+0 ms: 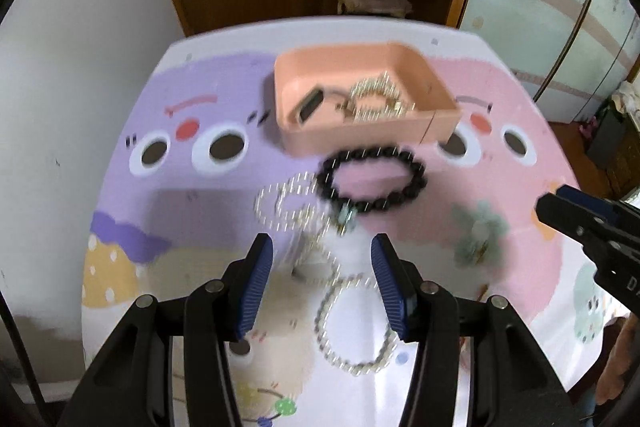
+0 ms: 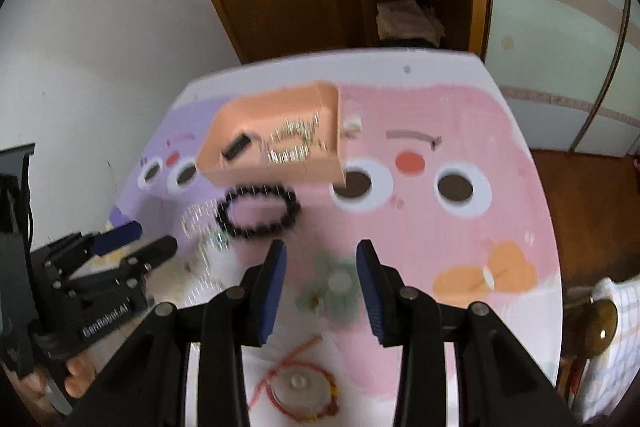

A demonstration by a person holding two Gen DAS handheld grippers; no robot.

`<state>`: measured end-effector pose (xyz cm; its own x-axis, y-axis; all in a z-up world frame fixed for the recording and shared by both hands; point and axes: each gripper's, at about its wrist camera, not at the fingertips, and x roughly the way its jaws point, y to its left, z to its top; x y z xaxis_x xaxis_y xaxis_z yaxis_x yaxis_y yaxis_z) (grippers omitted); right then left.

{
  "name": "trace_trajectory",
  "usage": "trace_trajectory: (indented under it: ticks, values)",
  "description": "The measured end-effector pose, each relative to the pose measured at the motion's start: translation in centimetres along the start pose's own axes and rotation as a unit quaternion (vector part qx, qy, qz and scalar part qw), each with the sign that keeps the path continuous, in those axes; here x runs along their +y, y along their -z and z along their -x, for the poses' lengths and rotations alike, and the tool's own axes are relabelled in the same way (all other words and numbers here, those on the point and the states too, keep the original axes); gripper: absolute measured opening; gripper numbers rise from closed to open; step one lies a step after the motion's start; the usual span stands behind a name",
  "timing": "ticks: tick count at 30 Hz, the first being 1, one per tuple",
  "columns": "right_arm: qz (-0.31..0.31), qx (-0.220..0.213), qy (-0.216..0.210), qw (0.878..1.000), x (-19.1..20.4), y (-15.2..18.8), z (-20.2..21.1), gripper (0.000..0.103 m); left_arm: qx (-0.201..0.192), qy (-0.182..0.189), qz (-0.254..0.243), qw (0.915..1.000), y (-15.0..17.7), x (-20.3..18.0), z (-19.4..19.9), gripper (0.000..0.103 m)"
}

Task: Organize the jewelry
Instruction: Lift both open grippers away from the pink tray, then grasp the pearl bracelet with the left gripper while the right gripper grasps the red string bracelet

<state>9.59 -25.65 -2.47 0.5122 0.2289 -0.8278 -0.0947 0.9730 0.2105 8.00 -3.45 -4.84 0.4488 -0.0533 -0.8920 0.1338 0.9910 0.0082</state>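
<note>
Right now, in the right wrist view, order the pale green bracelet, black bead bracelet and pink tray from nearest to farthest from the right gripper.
1. Pale green bracelet, lying between the open fingers of the right gripper.
2. Black bead bracelet, ahead and to the left.
3. Pink tray, farther back, behind the black one.

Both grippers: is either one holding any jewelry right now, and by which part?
Nothing is held. The left gripper and right gripper hang open above the table, pads empty.

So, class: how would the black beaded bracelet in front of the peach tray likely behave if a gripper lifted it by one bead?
The black beaded bracelet would probably sag, being strung beads. Its round beads may slip between pads. Its dangling charm could swing.
</note>
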Motion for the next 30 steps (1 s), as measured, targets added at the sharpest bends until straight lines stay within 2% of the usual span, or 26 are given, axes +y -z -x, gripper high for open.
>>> trace_trajectory:
  ticks: [3, 8, 16, 24, 30]
  values:
    - [0.003, 0.037, -0.001, 0.999, -0.1, 1.6, -0.9, 0.037, 0.010, 0.004, 0.009, 0.9999, 1.4, 0.8, -0.6, 0.050]
    - [0.018, 0.066, 0.006, 0.998, 0.2, 4.6, -1.5, 0.036, 0.028, 0.009, 0.021, 0.9993, 3.6, 2.3, -1.1, 0.050]
    - [0.007, 0.118, 0.003, 0.993, -0.4, 7.8, -1.9, 0.036, 0.062, 0.018, 0.031, 0.9974, 5.9, 3.6, -2.2, 0.050]
    - [-0.001, 0.154, 0.014, 0.988, -0.8, 9.3, -2.8, 0.036, 0.074, 0.037, 0.023, 0.9963, 6.2, 3.0, -3.0, 0.050]
    - [0.020, 0.171, 0.023, 0.985, 0.0, 9.4, -3.5, 0.027, 0.084, 0.042, 0.017, 0.9955, 5.7, 2.6, -3.9, 0.050]
